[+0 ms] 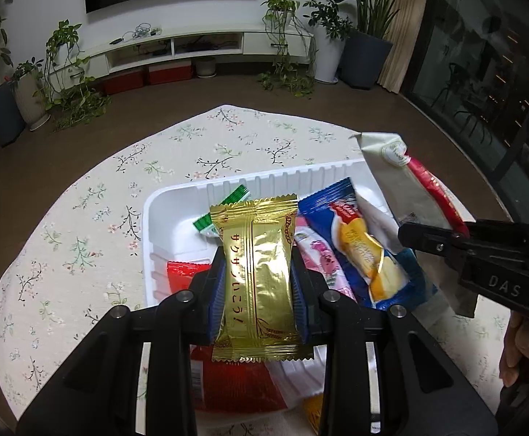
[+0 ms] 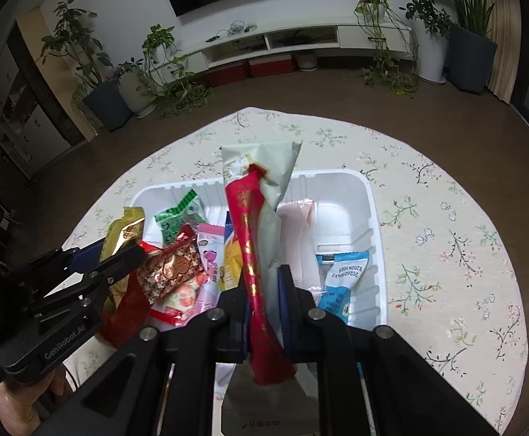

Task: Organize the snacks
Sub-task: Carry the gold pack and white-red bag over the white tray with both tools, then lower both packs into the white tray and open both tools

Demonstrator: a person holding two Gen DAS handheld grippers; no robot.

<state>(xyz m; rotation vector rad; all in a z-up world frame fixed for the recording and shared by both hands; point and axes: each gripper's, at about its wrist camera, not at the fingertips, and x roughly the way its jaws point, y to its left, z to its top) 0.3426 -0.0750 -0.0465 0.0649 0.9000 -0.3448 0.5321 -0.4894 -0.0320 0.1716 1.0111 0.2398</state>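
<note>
left gripper (image 1: pixel 260 283) clamps a gold wafer packet (image 1: pixel 259 276), right gripper (image 2: pixel 264 305) 2 long sachets (image 2: pixel 260 254), both above the white tray (image 2: pixel 369 218); placing likely follows, needing open spots.

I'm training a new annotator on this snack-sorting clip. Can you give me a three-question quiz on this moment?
1. True or false: both tongs are shut on a snack.
2. What colour is the packet in the left tongs? A) gold B) green C) blue
3. Fill in: the snacks are collected in a white ____ on the floral tablecloth.

Key:
1. True. The left tongs hold the gold packet; the right tongs hold the red and pale wrapper.
2. A
3. tray
</note>
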